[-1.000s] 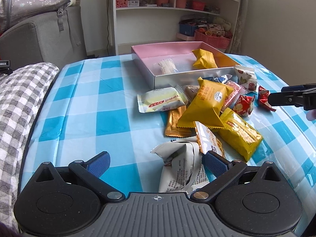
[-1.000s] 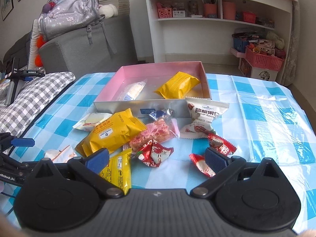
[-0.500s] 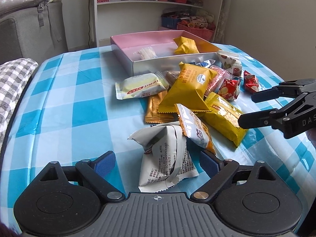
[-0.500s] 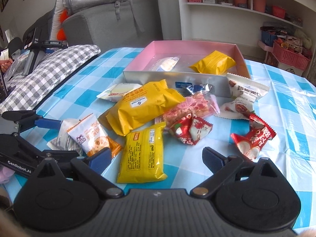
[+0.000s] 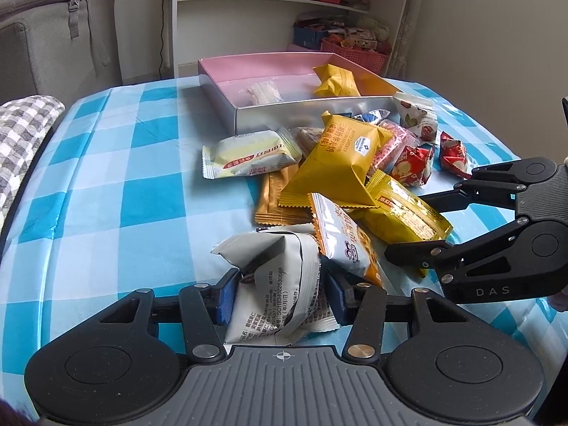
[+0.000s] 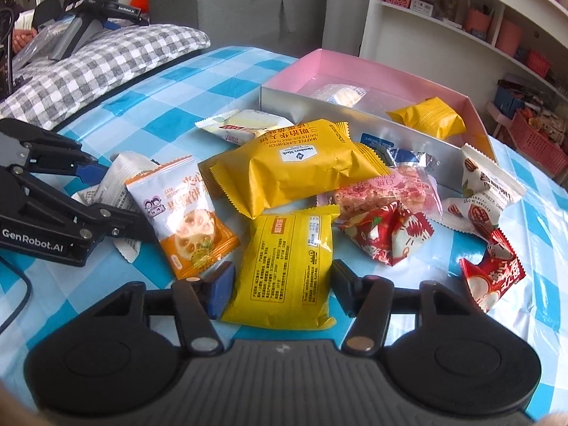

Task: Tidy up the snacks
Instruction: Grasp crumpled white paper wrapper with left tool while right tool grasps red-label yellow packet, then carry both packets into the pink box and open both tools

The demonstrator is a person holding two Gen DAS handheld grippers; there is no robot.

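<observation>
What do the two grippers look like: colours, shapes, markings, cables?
Both are black linkage frames with blue finger pads and silver pivot rivets above a ribbed grey body. The left gripper bears "GenRobot.AI" and trails a black cable. The right gripper bears "DAS".
</observation>
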